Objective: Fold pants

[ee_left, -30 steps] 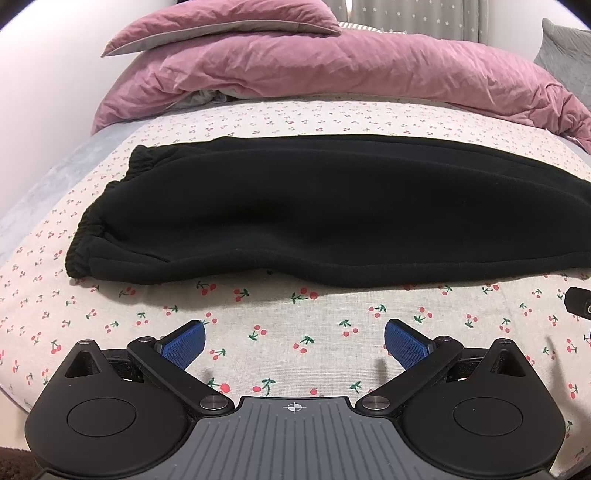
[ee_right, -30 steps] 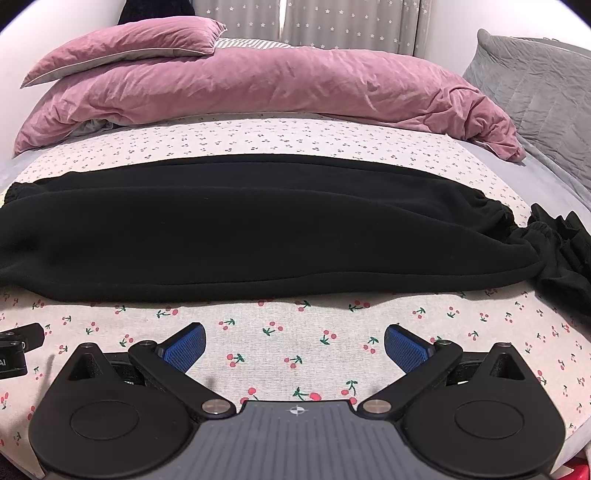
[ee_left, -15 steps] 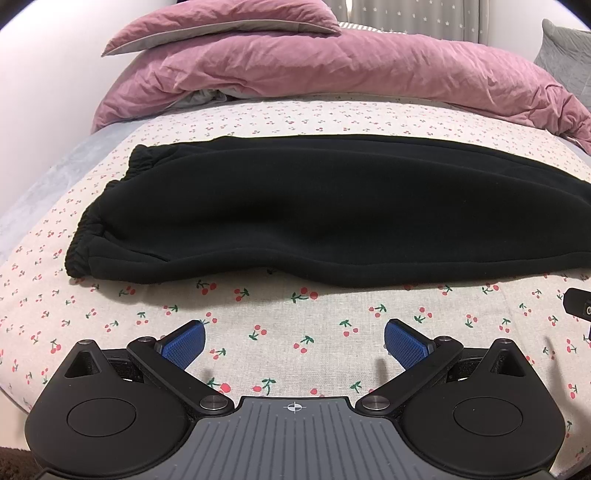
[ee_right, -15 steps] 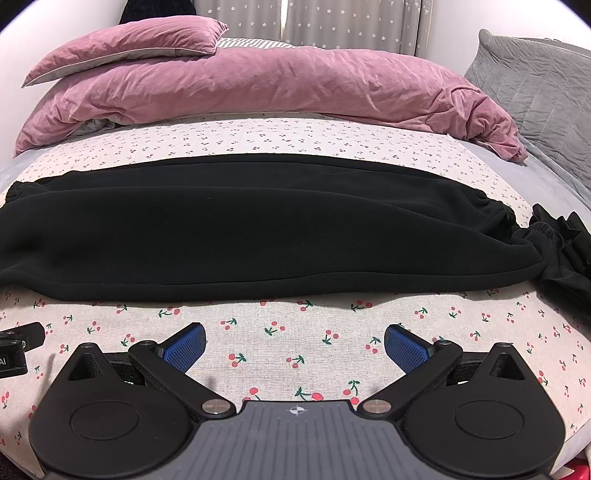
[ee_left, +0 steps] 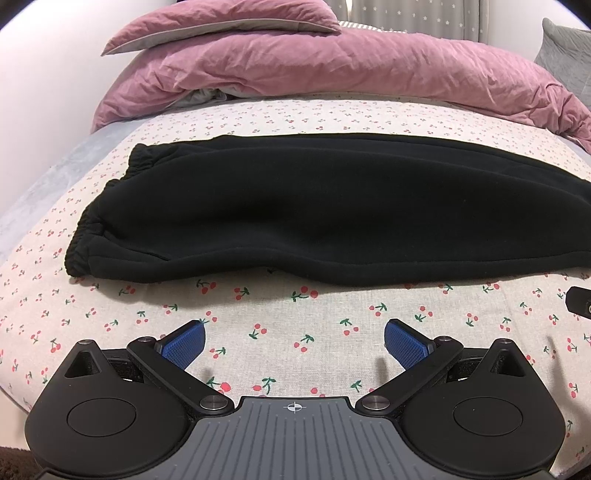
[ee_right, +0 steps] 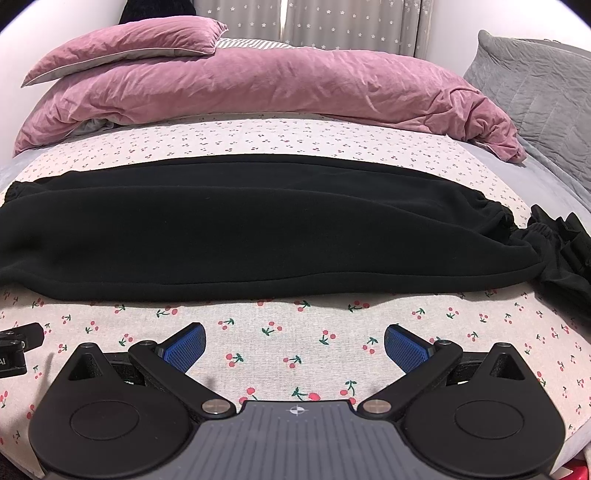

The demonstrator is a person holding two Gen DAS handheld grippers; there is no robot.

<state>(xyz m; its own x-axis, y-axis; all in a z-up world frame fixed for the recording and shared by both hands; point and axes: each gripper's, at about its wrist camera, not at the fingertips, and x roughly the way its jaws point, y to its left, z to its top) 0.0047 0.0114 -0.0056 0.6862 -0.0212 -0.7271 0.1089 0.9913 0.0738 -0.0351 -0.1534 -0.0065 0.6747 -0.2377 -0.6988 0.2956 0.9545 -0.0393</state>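
Pants [ee_left: 332,206] ran past right edge in left view, past left edge in right view [ee_right: 258,229]. Dark cloth heap [ee_right: 565,254] at right was cut off, kind unclear. Other gripper [ee_left: 580,301] showed only as sliver.

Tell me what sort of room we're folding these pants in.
Most likely a bedroom: the black pants lie on a bed with a cherry-print sheet, a pink duvet and pillow behind, and curtains at the back.

Black fleece pants [ee_left: 332,206], folded lengthwise with one leg over the other, lying flat and crosswise on the bed [ee_left: 295,325]. Elastic cuffs at the left end, gathered waistband [ee_right: 517,225] at the right.
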